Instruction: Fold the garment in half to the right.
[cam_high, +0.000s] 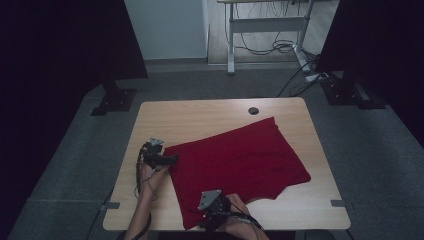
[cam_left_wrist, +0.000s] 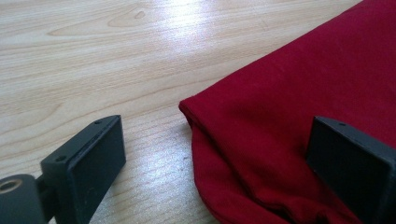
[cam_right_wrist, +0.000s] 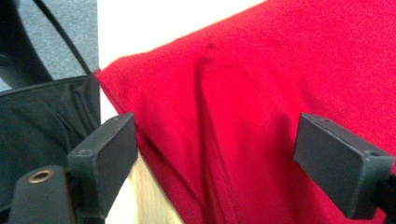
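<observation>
We are holding the left gripper (cam_high: 167, 160) with jaws released, straddling the left corner of the red cloth (cam_high: 235, 160), one jaw over bare bench (cam_high: 200, 112). Our right gripper (cam_right_wrist: 217, 161), jaws also spread and gripping nothing, is hovering over the cloth's near corner at the bench's near edge.

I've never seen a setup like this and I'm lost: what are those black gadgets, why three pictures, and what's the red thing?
No robot here: a person sits at a wooden table holding hand tongs in each hand. One picture looks down from above; the other two come from cameras riding on each pair of tongs, looking along the black jaws. A red garment lies flat on the table. The left tongs stand open at one corner of it, the right tongs open over its near edge. Neither grips the cloth yet.
</observation>
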